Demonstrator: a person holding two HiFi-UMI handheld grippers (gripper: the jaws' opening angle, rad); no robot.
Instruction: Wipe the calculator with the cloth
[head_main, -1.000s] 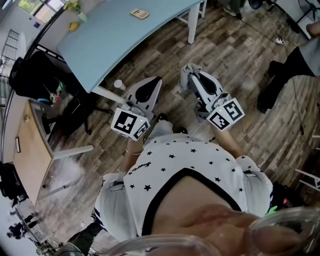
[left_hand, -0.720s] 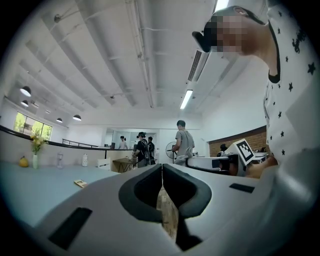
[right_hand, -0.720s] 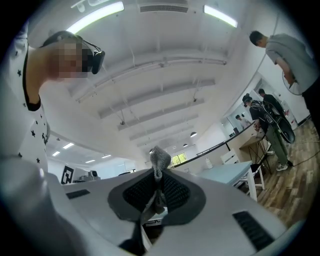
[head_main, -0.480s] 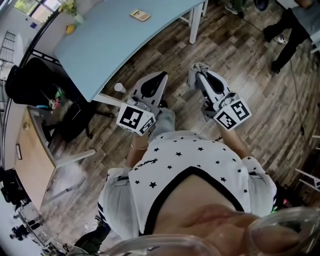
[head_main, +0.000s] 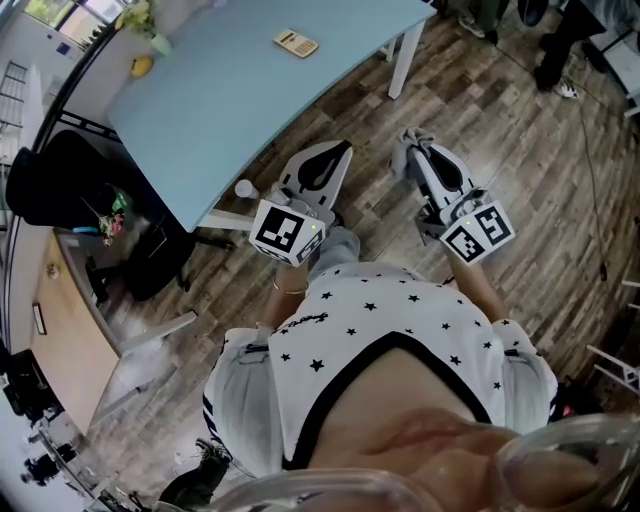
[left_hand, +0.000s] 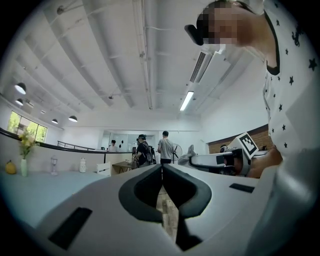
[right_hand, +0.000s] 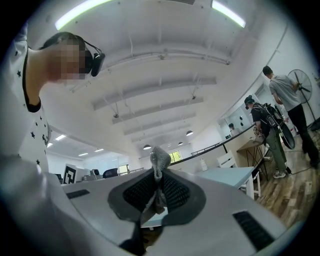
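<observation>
Person carrying two grippers stands closer to the table than a second ago; calculator not yet reached

Since the earlier frames the pale blue curved table (head_main: 220, 95) and the small beige calculator (head_main: 296, 43) on it sit lower in the head view, and both grippers ride higher over the wood-plank floor (head_main: 500, 130); the left gripper (head_main: 340, 150) has its jaws pressed together with nothing between them; the right gripper (head_main: 415, 150) is clenched on the crumpled grey cloth (right_hand: 159, 165), which bunches up past the jaw tips; the calculator lies flat near the table's far edge, well apart from both grippers and ahead and left of them; neither touches the table.
</observation>
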